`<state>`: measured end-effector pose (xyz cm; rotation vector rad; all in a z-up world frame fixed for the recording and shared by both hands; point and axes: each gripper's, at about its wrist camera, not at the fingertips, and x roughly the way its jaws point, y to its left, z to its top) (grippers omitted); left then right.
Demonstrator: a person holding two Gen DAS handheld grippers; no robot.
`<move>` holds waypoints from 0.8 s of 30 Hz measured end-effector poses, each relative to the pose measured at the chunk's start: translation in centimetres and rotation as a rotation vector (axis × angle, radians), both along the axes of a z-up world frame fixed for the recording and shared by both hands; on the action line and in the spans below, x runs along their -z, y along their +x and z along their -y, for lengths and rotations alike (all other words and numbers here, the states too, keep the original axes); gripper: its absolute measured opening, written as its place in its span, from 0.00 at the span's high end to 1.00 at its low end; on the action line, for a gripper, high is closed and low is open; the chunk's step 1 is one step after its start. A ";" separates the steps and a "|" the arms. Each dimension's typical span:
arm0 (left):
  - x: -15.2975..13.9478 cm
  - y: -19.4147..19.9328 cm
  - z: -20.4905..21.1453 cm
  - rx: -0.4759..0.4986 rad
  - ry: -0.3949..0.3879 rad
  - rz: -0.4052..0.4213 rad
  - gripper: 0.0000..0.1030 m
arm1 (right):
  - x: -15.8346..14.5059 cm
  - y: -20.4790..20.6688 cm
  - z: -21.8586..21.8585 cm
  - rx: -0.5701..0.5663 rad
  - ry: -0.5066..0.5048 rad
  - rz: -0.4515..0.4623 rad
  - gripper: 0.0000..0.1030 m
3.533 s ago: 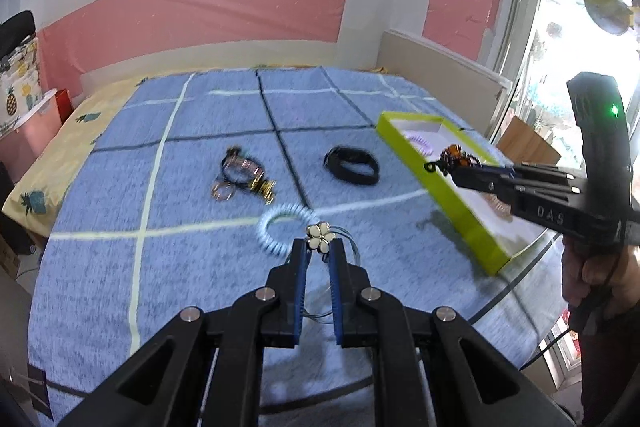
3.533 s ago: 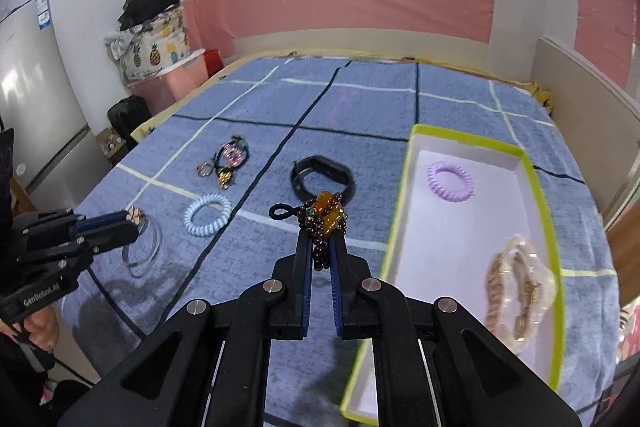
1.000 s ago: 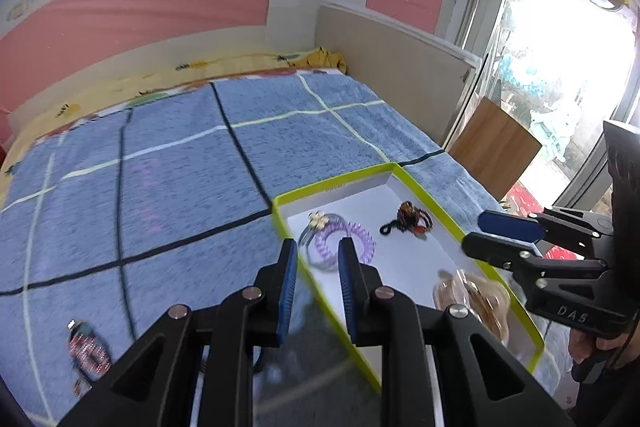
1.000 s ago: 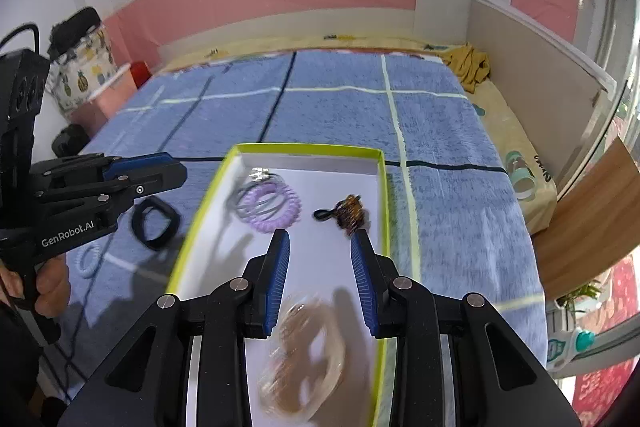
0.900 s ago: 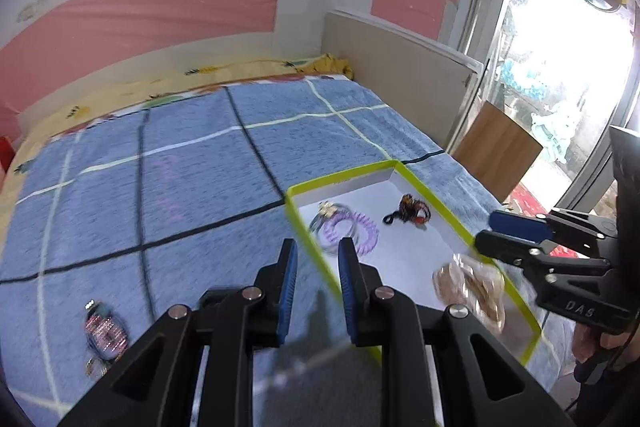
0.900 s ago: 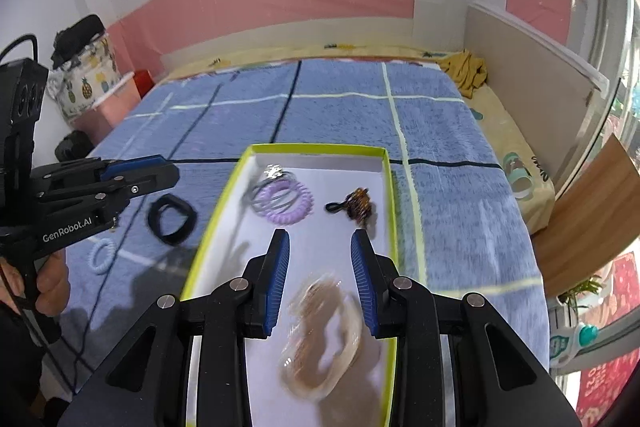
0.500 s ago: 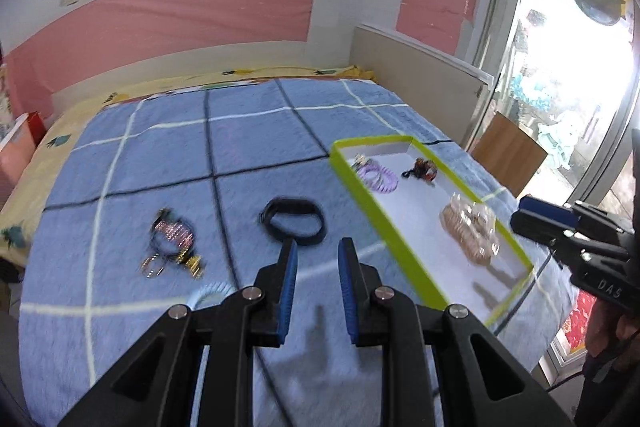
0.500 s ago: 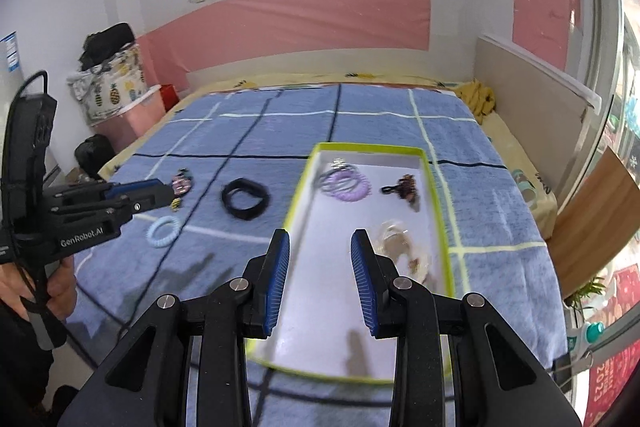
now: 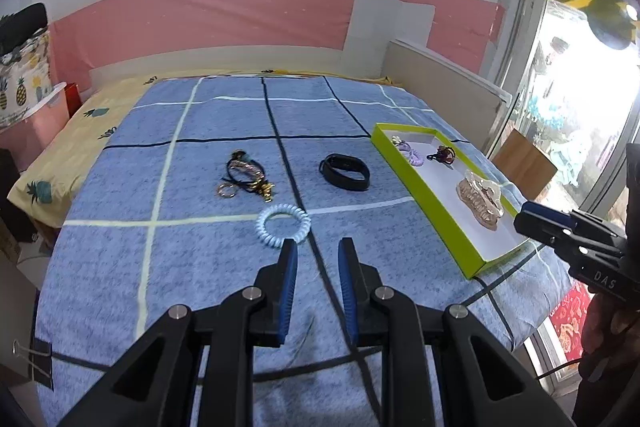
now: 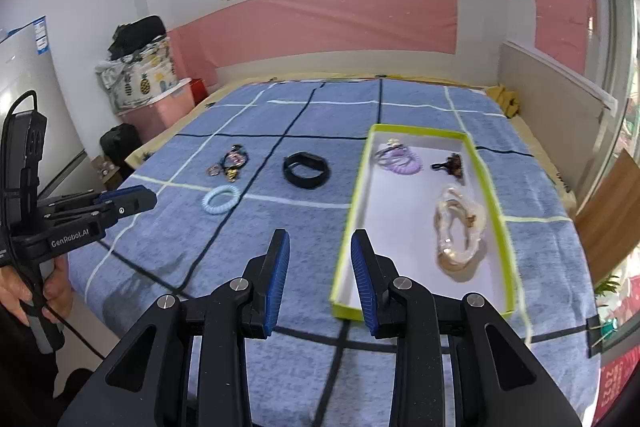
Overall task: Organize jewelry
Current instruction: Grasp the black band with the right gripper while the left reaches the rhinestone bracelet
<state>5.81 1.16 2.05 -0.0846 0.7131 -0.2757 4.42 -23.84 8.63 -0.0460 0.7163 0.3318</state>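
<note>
The left gripper is hovering over the blue checked bedspread, its 2 blue-padded jaws standing apart with nothing between them. Just beyond its tips, a pale blue coil hair tie is lying on the cloth. Farther off, a black band and a tangle of dark and gold jewelry are resting. The right gripper is also gaping, empty, beside the near corner of the green-rimmed tray, which is holding a purple coil, a dark beaded piece and a beige bundle.
</note>
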 end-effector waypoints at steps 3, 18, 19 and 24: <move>0.1 -0.3 -0.5 -0.012 -0.001 0.002 0.79 | 0.2 0.0 -0.6 -0.016 0.002 -0.006 0.68; 1.6 1.8 -2.6 -0.057 -0.003 -0.034 0.79 | 1.1 2.8 -2.7 -0.050 -0.009 -0.035 0.68; 1.7 2.0 -2.8 -0.060 -0.001 -0.036 0.79 | 1.1 3.1 -2.9 -0.052 -0.011 -0.037 0.68; 1.9 3.5 -3.9 -0.079 0.002 -0.046 0.79 | 1.5 5.2 -4.0 -0.057 -0.021 -0.046 0.68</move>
